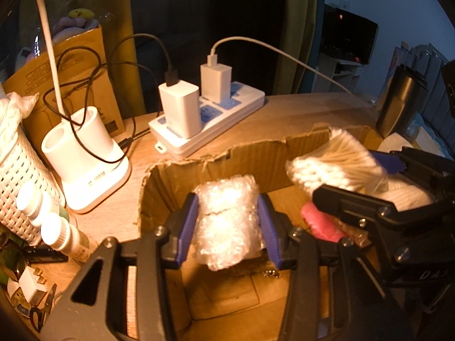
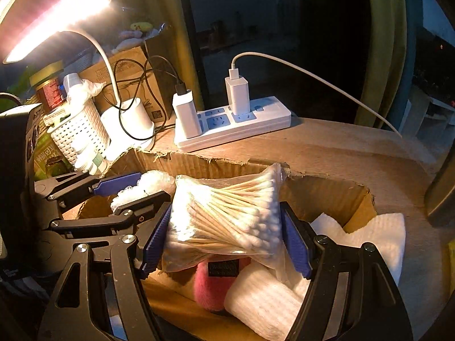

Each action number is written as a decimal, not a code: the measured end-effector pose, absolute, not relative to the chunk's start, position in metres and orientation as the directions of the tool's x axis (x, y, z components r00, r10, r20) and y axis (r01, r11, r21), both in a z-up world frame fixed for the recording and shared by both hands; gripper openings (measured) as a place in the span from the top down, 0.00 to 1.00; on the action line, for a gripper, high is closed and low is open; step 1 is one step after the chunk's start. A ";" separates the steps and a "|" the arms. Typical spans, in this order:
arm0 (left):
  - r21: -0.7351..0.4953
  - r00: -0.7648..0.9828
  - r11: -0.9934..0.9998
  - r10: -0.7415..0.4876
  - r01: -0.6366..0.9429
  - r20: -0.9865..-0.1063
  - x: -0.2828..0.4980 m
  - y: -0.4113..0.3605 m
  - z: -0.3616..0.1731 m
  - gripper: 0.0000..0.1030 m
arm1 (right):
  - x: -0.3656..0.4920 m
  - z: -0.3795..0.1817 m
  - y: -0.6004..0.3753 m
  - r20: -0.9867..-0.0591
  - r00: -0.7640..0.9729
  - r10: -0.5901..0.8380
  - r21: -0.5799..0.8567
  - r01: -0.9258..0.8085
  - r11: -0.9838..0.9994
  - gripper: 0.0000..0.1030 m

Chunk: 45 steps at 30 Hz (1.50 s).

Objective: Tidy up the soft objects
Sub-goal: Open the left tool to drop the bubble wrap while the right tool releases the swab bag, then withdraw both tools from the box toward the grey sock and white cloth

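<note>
Bubble wrap roll sits pinched between the left gripper pads, held over the near left of the torn cardboard box, presumably for dropping inside. From the right wrist, the right gripper squeezes a cotton swab bag above a pink pouch and white cloth already boxed.
</note>
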State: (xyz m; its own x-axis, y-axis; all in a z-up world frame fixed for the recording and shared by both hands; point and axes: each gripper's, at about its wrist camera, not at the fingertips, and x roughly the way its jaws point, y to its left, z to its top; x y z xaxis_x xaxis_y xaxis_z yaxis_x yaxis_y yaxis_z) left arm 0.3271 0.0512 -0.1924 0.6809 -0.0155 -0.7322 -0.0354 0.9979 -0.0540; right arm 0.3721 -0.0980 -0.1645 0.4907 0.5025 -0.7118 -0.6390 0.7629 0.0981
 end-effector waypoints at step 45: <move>-0.096 0.748 0.993 -0.008 -0.075 -0.664 0.259 0.061 -0.145 0.34 | 0.317 -0.106 -0.105 -0.627 0.585 0.515 0.048 -0.630 0.775 0.12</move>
State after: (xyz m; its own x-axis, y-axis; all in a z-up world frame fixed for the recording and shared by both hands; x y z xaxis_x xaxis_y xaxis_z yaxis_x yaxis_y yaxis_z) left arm 0.2588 0.0611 -0.1447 0.7476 -0.0078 -0.6641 -0.0749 0.9926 -0.0960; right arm 0.3165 -0.1050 -0.1061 0.5847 0.5145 -0.6272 -0.6303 0.7749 0.0480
